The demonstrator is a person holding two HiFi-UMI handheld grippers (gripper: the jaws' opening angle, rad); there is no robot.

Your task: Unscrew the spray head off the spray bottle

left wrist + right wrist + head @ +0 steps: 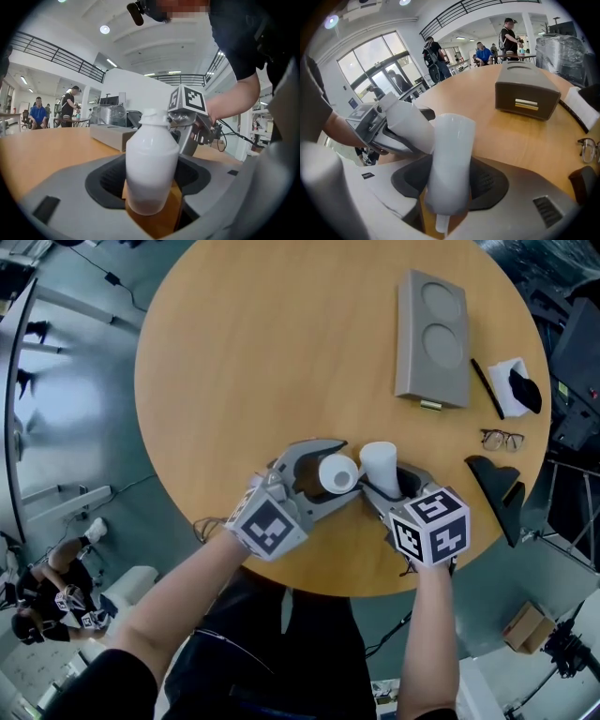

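- A person stands at the lower edge of a round wooden worktop (pixel 281 352), a tool in each hand, both near the lower centre of the head view.
- The left tool (pixel 336 474) pinches a white bottle (pixel 152 164) across its body. The bottle's narrow neck (pixel 154 118) rises above the jaws in the left gripper view.
- The right tool (pixel 384 479) pinches the white spray head (pixel 450 159) between its dark pads, with a thin tube (pixel 442 224) hanging from the head's lower end.
- The spray head sits just beside the bottle, off its neck; both are held over the worktop's near edge.
- In the upper right of the head view lie a grey box (pixel 431 338) with two round hollows, a pen (pixel 487 388) and a pair of glasses (pixel 502 439).
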